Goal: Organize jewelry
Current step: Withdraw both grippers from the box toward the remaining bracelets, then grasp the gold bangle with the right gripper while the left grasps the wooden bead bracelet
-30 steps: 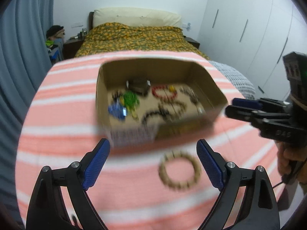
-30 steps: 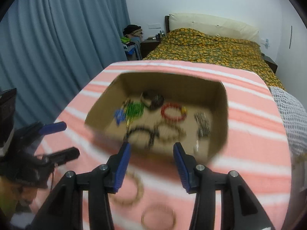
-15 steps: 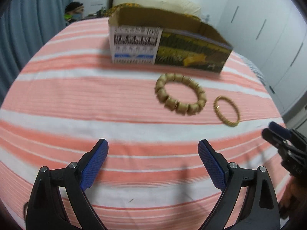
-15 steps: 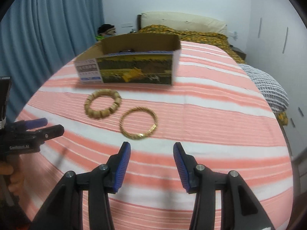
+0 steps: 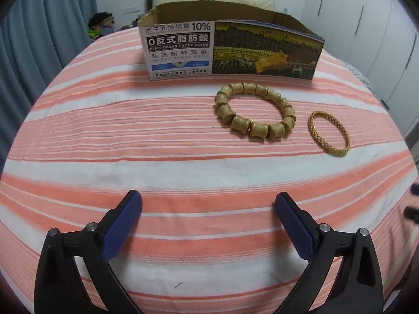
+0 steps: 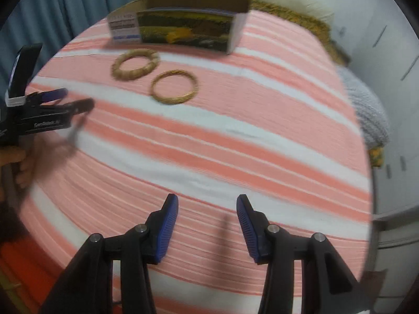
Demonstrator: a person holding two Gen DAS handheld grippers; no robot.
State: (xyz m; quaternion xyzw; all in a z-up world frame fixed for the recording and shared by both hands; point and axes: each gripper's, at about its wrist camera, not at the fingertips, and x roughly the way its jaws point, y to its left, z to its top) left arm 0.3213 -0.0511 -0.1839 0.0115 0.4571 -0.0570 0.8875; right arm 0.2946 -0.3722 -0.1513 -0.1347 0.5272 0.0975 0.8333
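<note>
Pulled back and dropped low since a second ago: from hovering over the open box, looking down at the jewelry inside, to sitting near the striped cloth [image 5: 104,141] with only the box's printed side in view. Both bracelets now sharp in the left wrist view, no longer blurred under the jaws.

Cardboard box [image 5: 230,52] upper centre of the left view, open top facing up, contents hidden behind its front wall. Wooden bead bracelet [image 5: 255,111] flat on the cloth just in front of the box, right of centre. Gold bangle [image 5: 329,133] just beside it toward the right edge, apart from it, not touching. Same pair in the upper left of the right view, blurred: beads [image 6: 135,64] nearer the box [image 6: 180,30], bangle [image 6: 174,87] lower and to the right. Probably the two pieces left out, waiting to go in with the rest.

Left gripper [image 5: 208,225] at the bottom of its frame, jaws spread wide, nothing between them, aimed forward and slightly left of the beads. Likely set wide to take the thick bead ring. Right gripper [image 6: 207,225] likewise parted and empty, narrower gap, low over the cloth and well short of the bangle. Left gripper [image 6: 65,102] visible at the left edge of the right view, held in a hand [image 6: 21,157], tips toward the bracelets.
</note>
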